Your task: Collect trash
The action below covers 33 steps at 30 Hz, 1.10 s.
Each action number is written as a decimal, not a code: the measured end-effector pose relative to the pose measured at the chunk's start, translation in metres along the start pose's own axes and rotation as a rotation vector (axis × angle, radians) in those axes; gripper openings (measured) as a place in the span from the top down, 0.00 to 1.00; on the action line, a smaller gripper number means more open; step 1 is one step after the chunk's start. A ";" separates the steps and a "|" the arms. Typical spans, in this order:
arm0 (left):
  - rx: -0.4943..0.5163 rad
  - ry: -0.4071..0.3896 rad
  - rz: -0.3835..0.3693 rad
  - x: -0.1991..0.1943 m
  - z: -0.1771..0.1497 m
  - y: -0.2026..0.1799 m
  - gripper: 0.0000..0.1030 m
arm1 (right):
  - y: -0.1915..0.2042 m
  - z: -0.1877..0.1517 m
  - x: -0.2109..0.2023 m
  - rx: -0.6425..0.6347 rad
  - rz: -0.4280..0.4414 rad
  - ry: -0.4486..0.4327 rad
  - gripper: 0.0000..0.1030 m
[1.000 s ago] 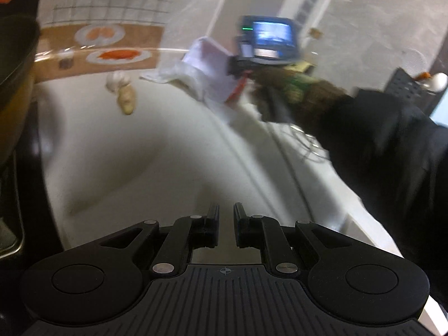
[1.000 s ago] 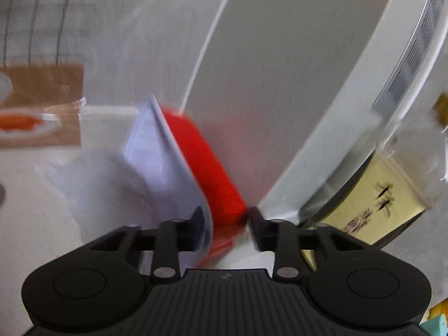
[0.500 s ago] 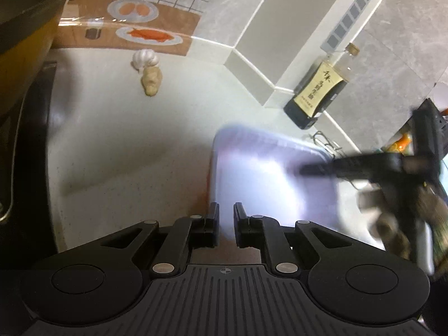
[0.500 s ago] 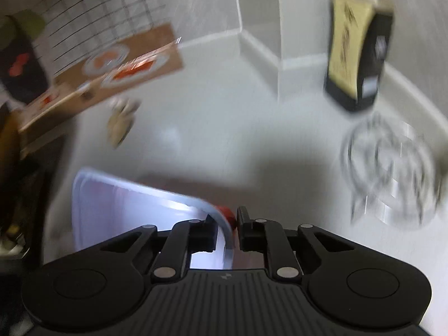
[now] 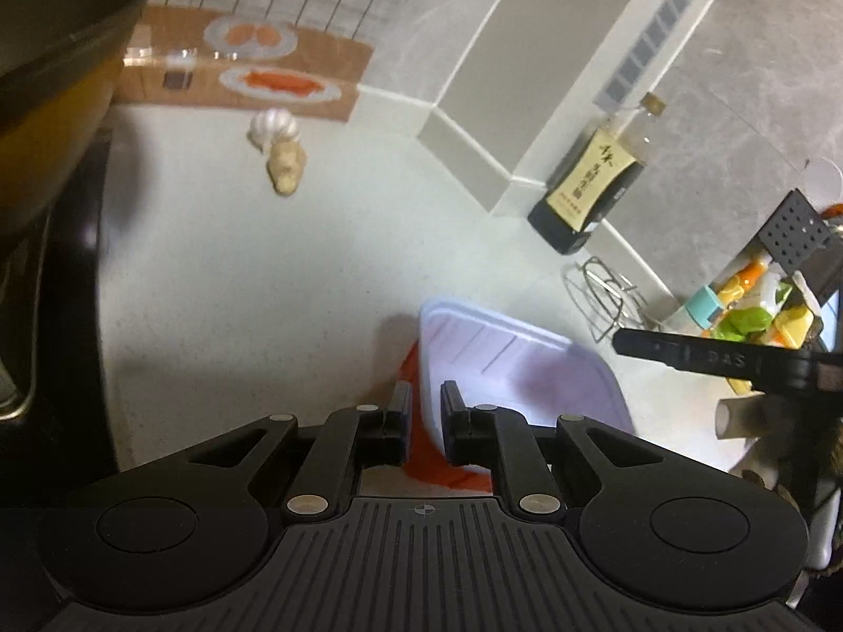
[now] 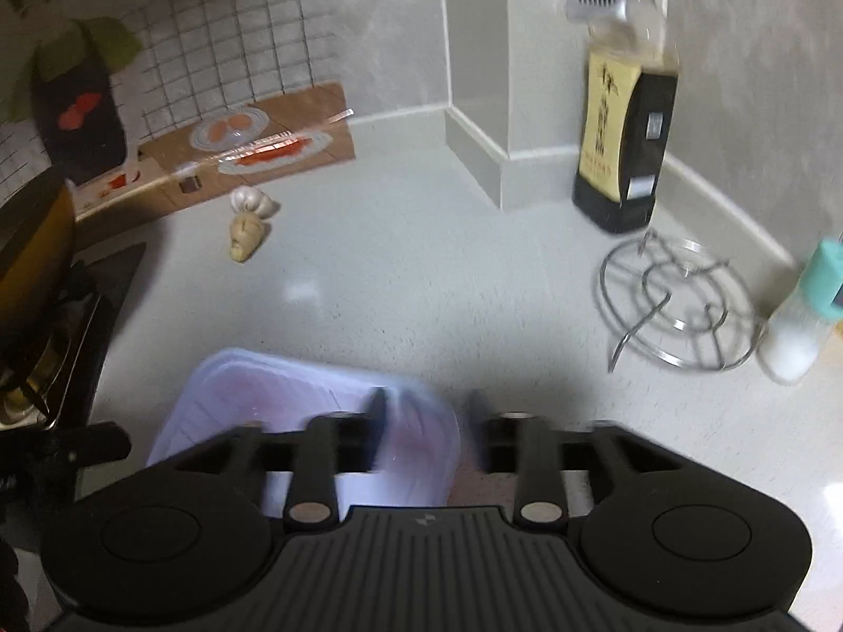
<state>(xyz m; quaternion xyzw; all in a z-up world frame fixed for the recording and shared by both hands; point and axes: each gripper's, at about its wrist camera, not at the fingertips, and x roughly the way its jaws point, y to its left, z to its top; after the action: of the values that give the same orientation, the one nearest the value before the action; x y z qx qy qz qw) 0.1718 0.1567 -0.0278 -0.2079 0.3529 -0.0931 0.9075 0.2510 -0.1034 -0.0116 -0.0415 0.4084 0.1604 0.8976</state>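
1. My left gripper (image 5: 423, 424): clenched on the tray (image 5: 506, 363) edge, lower centre of frame.
2. My right gripper (image 6: 427, 432): jaws opening, tray corner between them, unpressed.
3. Tray: lies on the counter (image 6: 421, 274).

The middle of the white countertop (image 6: 400, 274) is left bare. Its left edge is bounded by the stove (image 6: 79, 316) and pan (image 6: 31, 242); a garlic bulb (image 6: 253, 200) and ginger piece (image 6: 245, 236) lie near the back. The right side is obstructed by a soy sauce bottle (image 6: 624, 137), wire trivet (image 6: 679, 305) and teal-capped bottle (image 6: 806, 316). The near edge is occupied by a lidded red container (image 5: 506, 368).
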 end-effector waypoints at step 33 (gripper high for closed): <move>0.070 0.026 -0.016 0.003 0.017 -0.005 0.86 | 0.059 -0.059 -0.014 -0.292 0.051 0.211 0.85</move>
<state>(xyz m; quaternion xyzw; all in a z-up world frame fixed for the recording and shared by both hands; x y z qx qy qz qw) 0.1860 0.1562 -0.0160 -0.1777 0.3594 -0.1155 0.9088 0.1816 -0.0634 -0.0370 -0.1778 0.4738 0.2354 0.8298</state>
